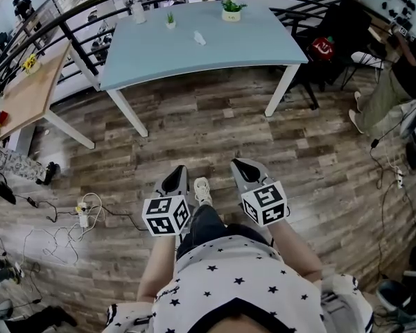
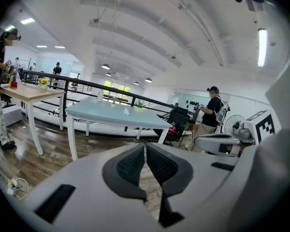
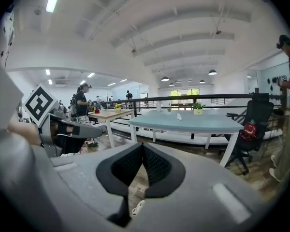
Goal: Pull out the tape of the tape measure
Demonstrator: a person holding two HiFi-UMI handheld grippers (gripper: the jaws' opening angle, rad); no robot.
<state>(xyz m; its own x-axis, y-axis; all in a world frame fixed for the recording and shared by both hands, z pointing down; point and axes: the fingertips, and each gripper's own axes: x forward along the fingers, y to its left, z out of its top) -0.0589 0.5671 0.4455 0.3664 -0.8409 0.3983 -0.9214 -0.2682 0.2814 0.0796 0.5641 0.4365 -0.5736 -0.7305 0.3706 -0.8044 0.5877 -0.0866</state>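
- You hold two grippers: the left gripper (image 1: 178, 179) and the right gripper (image 1: 243, 168).
- You carry two marker cubes, one on each gripper: the left cube (image 1: 166, 216) and the right cube (image 1: 264, 202).
- You face two tables: the blue table (image 1: 215, 54) and the wooden table (image 1: 28, 96).
- On the blue table you can count two plants, the small plant (image 1: 170, 19) and the big plant (image 1: 230, 9).
- You can also count one bottle (image 1: 138, 11) and one white item (image 1: 200, 39) there.
- Beside that table you see one black chair (image 1: 347, 30).
- On the floor you see one power strip (image 1: 83, 216).
- One shoe (image 1: 202, 189) of yours shows.
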